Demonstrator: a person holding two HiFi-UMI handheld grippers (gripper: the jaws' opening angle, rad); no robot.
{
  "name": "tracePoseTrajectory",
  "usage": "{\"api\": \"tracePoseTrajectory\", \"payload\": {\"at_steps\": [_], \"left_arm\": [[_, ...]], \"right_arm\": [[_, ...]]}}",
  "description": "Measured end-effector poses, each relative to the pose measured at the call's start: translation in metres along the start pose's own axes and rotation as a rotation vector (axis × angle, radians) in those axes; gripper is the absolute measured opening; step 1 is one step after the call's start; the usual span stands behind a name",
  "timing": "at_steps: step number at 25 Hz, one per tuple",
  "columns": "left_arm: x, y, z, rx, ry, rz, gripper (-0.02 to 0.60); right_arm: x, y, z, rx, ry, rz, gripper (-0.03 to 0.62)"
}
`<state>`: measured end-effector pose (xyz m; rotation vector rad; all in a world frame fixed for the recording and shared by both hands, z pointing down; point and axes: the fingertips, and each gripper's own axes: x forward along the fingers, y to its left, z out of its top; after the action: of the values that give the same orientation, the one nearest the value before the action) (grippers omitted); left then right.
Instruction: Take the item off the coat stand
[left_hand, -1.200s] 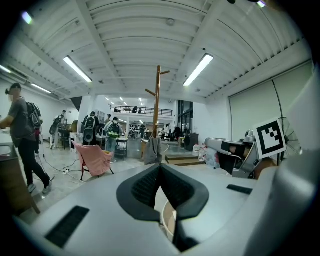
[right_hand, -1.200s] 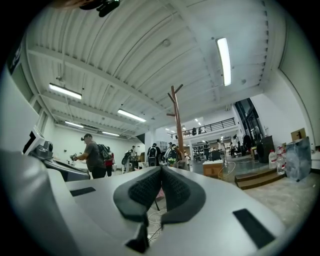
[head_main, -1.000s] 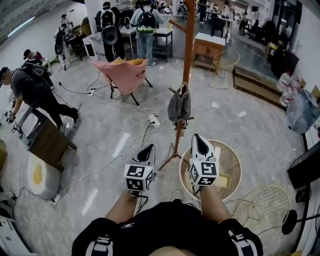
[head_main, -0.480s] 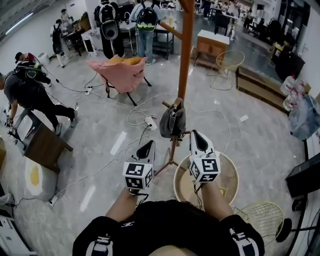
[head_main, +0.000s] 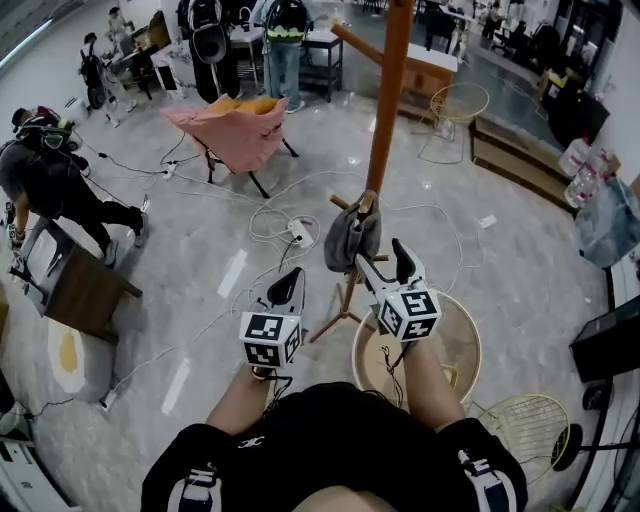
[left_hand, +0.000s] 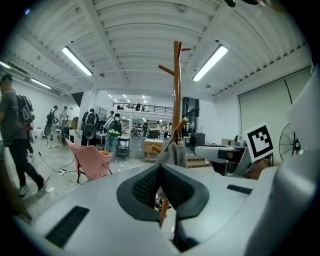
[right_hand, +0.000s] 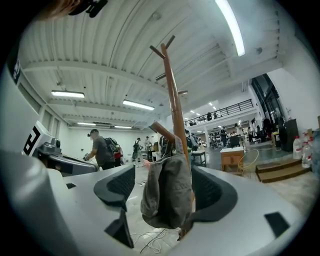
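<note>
A tall wooden coat stand (head_main: 385, 120) rises ahead of me. A limp grey cloth item (head_main: 350, 236) hangs from one of its lower pegs. My right gripper (head_main: 382, 256) is right at the item's lower right side. In the right gripper view its jaws are opening and the grey item (right_hand: 167, 192) hangs between the two pads (right_hand: 120, 186), which do not press on it. My left gripper (head_main: 291, 276) is shut and holds nothing, lower and to the left of the item. In the left gripper view the stand (left_hand: 176, 100) and the grey item (left_hand: 172, 152) show beyond the shut jaws (left_hand: 161, 187).
A round wicker table (head_main: 455, 340) stands under my right arm, by the stand's foot. Cables and a power strip (head_main: 300, 232) lie on the floor. A pink folding chair (head_main: 235, 130) is farther back. A person (head_main: 50, 185) bends at the left by a wooden table (head_main: 85, 290).
The right gripper's jaws went from shut to open and it moved forward up to the grey item. The stand now appears nearer. The left gripper stayed shut.
</note>
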<state>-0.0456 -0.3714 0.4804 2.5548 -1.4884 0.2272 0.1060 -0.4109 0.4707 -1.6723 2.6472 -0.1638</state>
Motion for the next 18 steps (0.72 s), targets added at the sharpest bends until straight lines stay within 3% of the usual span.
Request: {"api": "tracePoseTrajectory", "payload": {"at_steps": [6,11,13,16,18], "left_arm": [[-0.005,0.027,0.002,-0.006,0.007,0.026,0.012],[-0.015,0.051,-0.004,-0.028,0.0,0.086,0.012],[-0.02,0.061,-0.006,-0.044,0.003,0.112,0.012],[-0.023,0.068,-0.009,-0.049,0.008,0.125,0.012],[-0.025,0.068,-0.009,-0.049,0.01,0.127,0.012]], "right_arm": [[0.045,-0.013,-0.026,0.014,0.144,0.013,0.442],[0.067,-0.019,-0.047,0.058,0.218,0.04,0.426],[0.073,-0.019,-0.052,0.051,0.241,0.039,0.359],[0.074,-0.027,-0.055,-0.018,0.261,-0.045,0.163],[0.073,-0.028,-0.053,-0.045,0.262,-0.077,0.072]]}}
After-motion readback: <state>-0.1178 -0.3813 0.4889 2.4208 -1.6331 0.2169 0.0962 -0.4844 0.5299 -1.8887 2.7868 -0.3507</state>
